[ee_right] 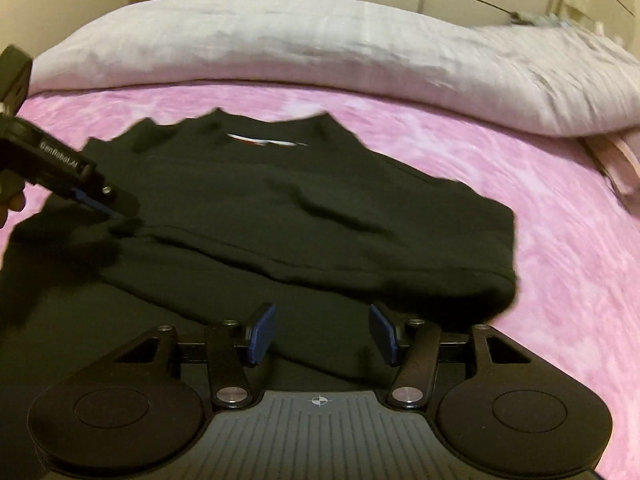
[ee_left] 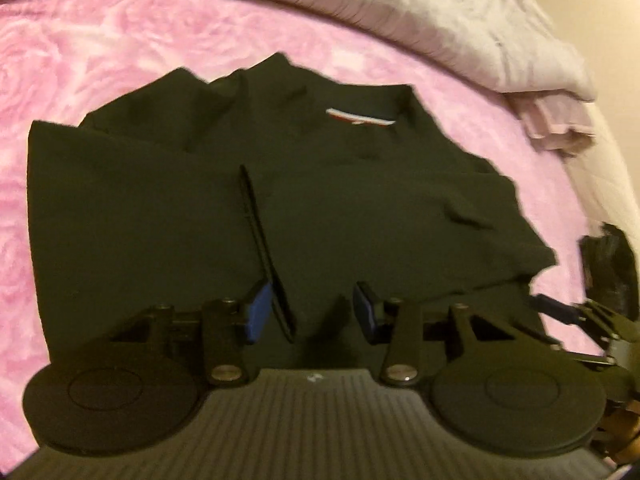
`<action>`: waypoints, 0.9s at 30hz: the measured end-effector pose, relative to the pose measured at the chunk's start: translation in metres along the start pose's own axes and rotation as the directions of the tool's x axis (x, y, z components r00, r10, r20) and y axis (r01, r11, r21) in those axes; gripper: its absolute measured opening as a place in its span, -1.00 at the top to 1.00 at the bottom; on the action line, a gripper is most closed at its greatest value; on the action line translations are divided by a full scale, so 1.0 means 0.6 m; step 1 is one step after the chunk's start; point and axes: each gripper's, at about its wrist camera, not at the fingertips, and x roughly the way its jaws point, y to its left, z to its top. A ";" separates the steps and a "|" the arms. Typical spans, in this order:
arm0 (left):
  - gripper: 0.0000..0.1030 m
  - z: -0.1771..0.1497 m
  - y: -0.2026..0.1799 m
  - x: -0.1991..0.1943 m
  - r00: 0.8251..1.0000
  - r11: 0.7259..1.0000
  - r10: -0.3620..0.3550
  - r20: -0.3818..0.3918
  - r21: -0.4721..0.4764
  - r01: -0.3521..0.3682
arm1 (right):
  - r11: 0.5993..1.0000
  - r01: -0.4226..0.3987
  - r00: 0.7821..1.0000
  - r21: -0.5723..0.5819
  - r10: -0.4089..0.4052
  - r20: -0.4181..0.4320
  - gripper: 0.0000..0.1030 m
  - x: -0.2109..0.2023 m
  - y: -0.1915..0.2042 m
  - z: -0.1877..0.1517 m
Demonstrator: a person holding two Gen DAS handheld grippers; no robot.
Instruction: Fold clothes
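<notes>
a black shirt [ee_left: 168, 208] lies partly folded on a bed covered by a pink blanket [ee_left: 100, 40], its collar with a white and red label [ee_left: 358, 117] pointing toward the far edge of the bed, where a pale lilac duvet [ee_right: 300, 48] is bunched along that edge. in the right wrist view the shirt [ee_right: 280, 216] sits in the middle of the bed, its lower part doubled over into a thicker layer near the front edge.

the left tool [ee_left: 310, 310] hangs over the near part of the shirt, jaws partly apart; a raised fold of black cloth stands between its blue pads [ee_left: 256, 312], and i cannot tell whether the pads press it. the right tool [ee_right: 322, 334] is held wide over the shirt's near hem, gripping nothing. in that same view the left tool [ee_right: 110, 208] comes in from the left edge, its tip at the shirt's sleeve side.
</notes>
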 end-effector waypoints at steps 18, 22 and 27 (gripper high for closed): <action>0.94 0.035 -0.001 0.005 1.000 0.998 0.025 -0.001 -0.061 -0.025 | 0.965 0.260 0.965 0.042 -0.259 -0.034 -0.19 0.023 -0.093 -0.007; 0.95 0.032 -0.019 -0.084 0.982 1.000 -0.025 0.186 -0.004 0.027 | 0.961 0.274 0.961 0.044 -0.272 -0.041 -0.22 0.039 -0.109 -0.012; 0.96 0.005 0.037 -0.090 0.989 0.995 0.065 0.135 -0.079 -0.054 | 0.956 0.292 0.955 0.011 -0.291 -0.049 -0.24 0.088 -0.121 -0.012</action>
